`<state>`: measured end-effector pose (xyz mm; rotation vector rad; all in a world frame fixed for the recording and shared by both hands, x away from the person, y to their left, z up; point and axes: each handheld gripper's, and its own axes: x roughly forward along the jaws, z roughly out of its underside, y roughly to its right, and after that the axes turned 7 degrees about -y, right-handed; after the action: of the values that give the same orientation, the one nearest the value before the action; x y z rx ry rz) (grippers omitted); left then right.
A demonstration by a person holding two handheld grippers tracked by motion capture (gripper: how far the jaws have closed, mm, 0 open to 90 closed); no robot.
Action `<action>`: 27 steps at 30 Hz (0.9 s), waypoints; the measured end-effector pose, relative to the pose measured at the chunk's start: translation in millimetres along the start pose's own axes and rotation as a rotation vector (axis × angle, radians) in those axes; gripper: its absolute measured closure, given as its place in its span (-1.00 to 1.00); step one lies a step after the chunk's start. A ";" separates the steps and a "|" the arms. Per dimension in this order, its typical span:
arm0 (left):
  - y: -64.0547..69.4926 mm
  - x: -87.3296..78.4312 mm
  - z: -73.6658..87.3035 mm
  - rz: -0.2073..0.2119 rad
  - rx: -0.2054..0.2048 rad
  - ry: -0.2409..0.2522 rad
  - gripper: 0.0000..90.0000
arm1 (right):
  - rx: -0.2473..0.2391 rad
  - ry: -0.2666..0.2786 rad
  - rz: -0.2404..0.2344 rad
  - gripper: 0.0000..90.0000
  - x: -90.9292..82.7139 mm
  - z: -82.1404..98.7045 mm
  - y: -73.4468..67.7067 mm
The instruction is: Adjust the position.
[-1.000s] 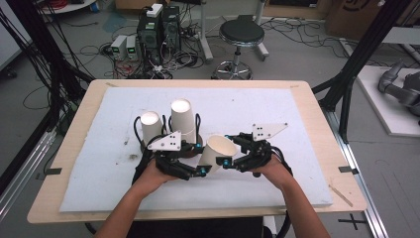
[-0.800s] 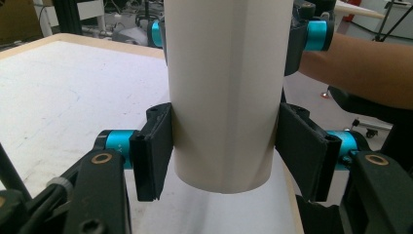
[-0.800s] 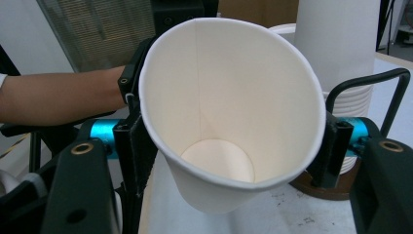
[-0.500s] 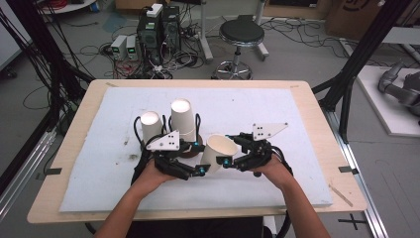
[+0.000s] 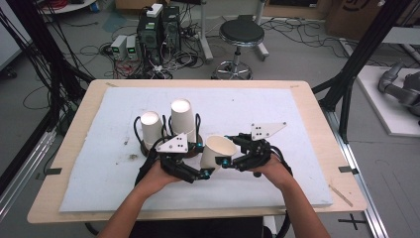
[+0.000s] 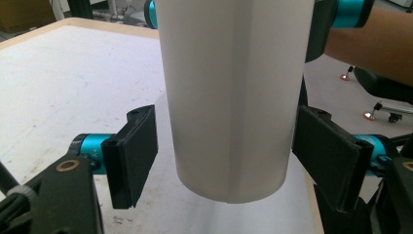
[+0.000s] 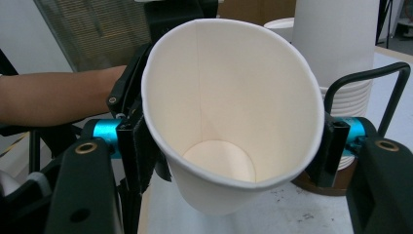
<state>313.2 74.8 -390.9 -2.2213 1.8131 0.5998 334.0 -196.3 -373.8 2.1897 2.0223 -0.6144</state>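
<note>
Table: two upside-down cup stacks left of centre, for picking. Paper cup near front edge, tilted, right gripper clamping rim; left gripper jaws just opening, clear of base: handover.

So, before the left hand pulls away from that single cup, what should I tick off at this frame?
1. Right gripper pressed on the paper cup near its rim: ok, both pads sit against the wall.
2. Left gripper released: ok, its jaws have just been opening and a gap shows on each side of the cup's base end.
3. Cup undamaged: ok, the rim looks slightly oval but not creased.
4. Cup off the table: ok, it hangs tilted between the two grippers.
5. Two inverted cup stacks upright in their holders: ok.
6. Left jaws wide enough to back off without dragging the cup: cannot tell, the gaps are narrow.
</note>
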 end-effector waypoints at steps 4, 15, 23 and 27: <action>0.5 -0.5 0.0 0.019 0.019 -0.004 -0.26 | 0.005 -0.019 -0.008 -0.23 1.3 0.5 -0.1; 0.1 -3.6 -0.5 0.006 0.008 0.035 -0.20 | 0.045 0.047 0.021 -0.61 3.8 -1.2 -1.5; -1.6 -7.6 0.4 -0.011 -0.015 0.117 -0.20 | 0.065 0.101 0.059 -0.61 8.9 -0.3 -2.2; -1.0 -6.1 0.9 -0.012 -0.011 0.119 -0.20 | 0.048 0.108 0.051 -0.59 12.2 -0.8 -3.0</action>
<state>313.0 80.9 -389.1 -2.3186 1.8547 0.4861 331.6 -184.3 -376.8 2.3417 2.0153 -0.5557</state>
